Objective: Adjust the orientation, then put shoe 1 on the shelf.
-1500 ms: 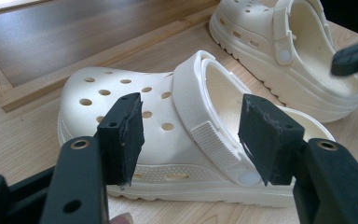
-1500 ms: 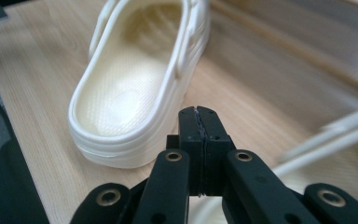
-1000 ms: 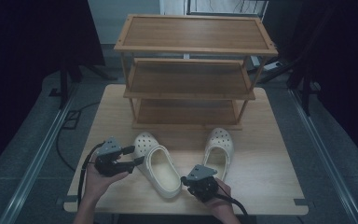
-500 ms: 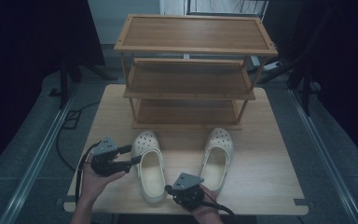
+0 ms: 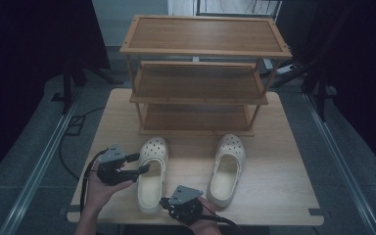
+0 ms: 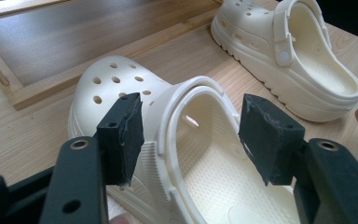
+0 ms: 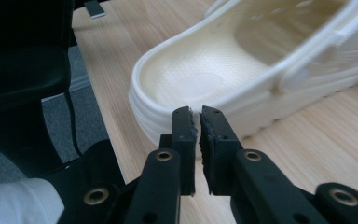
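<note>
Two cream clogs lie toes toward a wooden shoe rack [image 5: 200, 83]. My left gripper [image 5: 143, 162] is open and straddles the left clog's [image 5: 152, 178] near side wall. In the left gripper view [image 6: 191, 126], one pad is outside the wall and the other over the foot opening of the left clog [image 6: 121, 84]; neither presses. My right gripper [image 5: 163, 201] sits at the front edge beside that clog's heel. Its jaws [image 7: 196, 114] have just been opening, show a narrow gap, hold nothing, and point at the heel rim [image 7: 168, 93]. The right clog [image 5: 227, 166] lies apart.
The three-tier rack stands at the back of the wooden table [image 5: 279, 191], its lowest shelf [image 6: 74, 37] just beyond the clogs' toes. Bare tabletop lies between the clogs and to the right. A black cable [image 5: 85, 176] trails off the left edge.
The left clog's heel has swung left, so it now lies straight instead of angled. My right gripper moved left and nearer the front edge. The left gripper stayed put.
</note>
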The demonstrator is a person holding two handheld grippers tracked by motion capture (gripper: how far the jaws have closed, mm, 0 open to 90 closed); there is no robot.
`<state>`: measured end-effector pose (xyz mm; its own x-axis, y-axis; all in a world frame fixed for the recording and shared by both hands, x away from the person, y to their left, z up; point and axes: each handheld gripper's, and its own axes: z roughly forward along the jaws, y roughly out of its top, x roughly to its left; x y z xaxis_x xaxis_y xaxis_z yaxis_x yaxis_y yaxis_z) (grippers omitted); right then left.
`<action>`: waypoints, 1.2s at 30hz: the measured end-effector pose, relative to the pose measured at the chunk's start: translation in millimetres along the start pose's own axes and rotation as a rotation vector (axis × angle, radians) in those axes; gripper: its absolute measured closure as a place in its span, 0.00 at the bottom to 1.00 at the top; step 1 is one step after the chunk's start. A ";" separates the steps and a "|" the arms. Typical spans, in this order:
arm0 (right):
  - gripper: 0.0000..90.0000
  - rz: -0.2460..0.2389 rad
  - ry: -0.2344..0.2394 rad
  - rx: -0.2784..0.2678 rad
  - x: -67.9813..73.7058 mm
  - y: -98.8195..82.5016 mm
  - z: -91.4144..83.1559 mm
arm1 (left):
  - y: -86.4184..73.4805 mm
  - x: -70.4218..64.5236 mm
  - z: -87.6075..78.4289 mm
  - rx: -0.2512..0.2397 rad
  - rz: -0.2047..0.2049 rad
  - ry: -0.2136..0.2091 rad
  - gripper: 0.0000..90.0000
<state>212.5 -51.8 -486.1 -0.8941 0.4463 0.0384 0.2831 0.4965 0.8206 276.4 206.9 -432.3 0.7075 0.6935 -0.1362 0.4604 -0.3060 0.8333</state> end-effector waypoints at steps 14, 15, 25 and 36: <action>0.69 0.070 -0.090 -0.065 -56.6 -23.9 -69.5 | 14.3 2.5 6.0 0.014 0.051 -0.028 0.45; 0.66 0.077 -0.089 -0.062 -61.2 -25.5 -73.5 | 16.4 3.2 6.9 0.019 0.060 -0.031 0.44; 0.57 0.125 -0.151 -0.084 -87.6 -30.5 -98.2 | 33.5 9.6 6.5 0.075 0.147 -0.054 0.44; 0.54 0.166 -0.193 -0.072 -101.2 -39.1 -108.3 | 45.9 22.8 13.8 0.185 0.259 -0.116 0.45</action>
<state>254.4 -197.0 -460.3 -0.7528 0.6543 0.0721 0.3887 0.3535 0.8508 321.1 199.6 -404.6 0.8650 0.5018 -0.0012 0.3392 -0.5829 0.7384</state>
